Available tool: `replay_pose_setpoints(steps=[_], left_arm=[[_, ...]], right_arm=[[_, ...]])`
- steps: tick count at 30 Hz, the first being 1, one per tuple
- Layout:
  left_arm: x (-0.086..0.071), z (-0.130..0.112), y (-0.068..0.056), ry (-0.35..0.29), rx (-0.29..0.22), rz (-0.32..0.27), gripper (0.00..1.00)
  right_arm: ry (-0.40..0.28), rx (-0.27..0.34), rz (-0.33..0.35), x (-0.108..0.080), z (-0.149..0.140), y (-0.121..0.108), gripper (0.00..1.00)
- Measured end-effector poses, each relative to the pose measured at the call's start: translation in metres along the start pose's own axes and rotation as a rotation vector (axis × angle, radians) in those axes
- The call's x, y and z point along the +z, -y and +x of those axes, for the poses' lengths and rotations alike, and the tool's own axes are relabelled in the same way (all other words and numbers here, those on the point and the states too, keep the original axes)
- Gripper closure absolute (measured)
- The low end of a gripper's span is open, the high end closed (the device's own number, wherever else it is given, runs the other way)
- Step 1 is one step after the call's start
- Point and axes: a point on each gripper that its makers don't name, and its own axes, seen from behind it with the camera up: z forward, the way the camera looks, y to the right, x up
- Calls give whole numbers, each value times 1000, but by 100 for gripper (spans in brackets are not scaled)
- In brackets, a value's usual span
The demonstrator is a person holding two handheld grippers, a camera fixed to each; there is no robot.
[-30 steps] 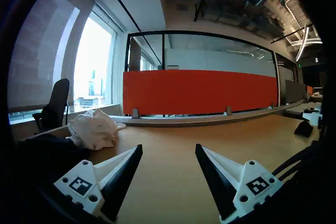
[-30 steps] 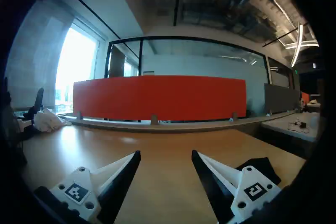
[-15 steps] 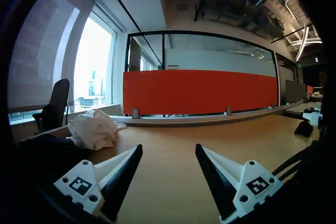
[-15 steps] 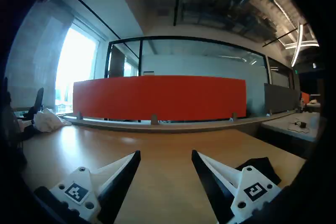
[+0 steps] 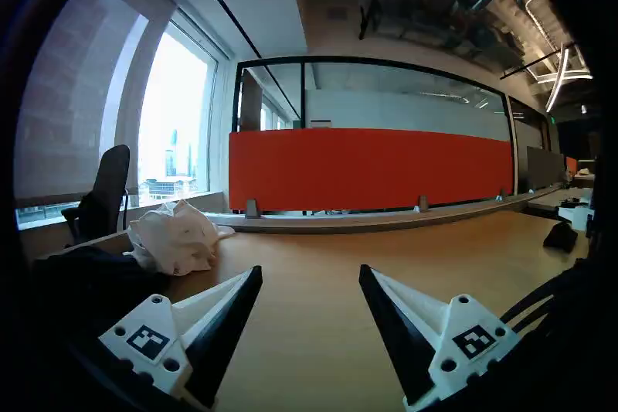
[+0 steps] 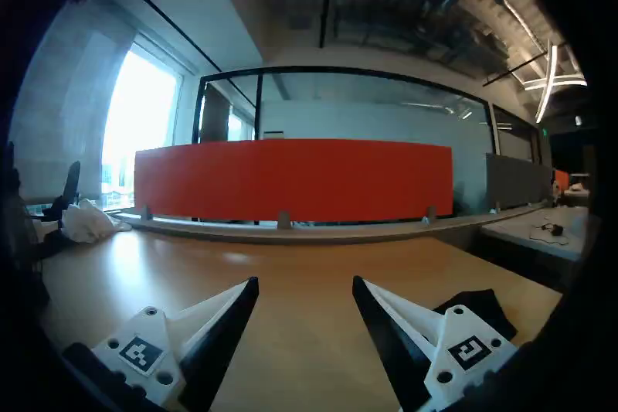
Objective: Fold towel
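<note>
Left tool (image 5: 310, 267) and right tool (image 6: 305, 279) show white black-lined fingers (image 5: 193, 305), square markers (image 5: 147, 340).

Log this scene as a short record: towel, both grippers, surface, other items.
towel: white, crumpled in a heap, not yet folded, lying on the desk ahead and left of the left gripper
left gripper: open, empty, apart from the towel
right gripper: open, empty, low over the desk
surface: wooden desk
other items: red divider panel along the far edge; office chair by the window; black object on the desk near the right gripper
</note>
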Motion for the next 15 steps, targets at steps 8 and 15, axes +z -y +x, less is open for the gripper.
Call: replay_pose_setpoints(steps=[8, 15], left_arm=[[0, 0, 1, 0, -2, 0, 7], [1, 0, 0, 1, -3, -3, 7]], right_arm=[[0, 0, 0, -1, 0, 0, 6], [0, 0, 0, 0, 0, 0, 6]])
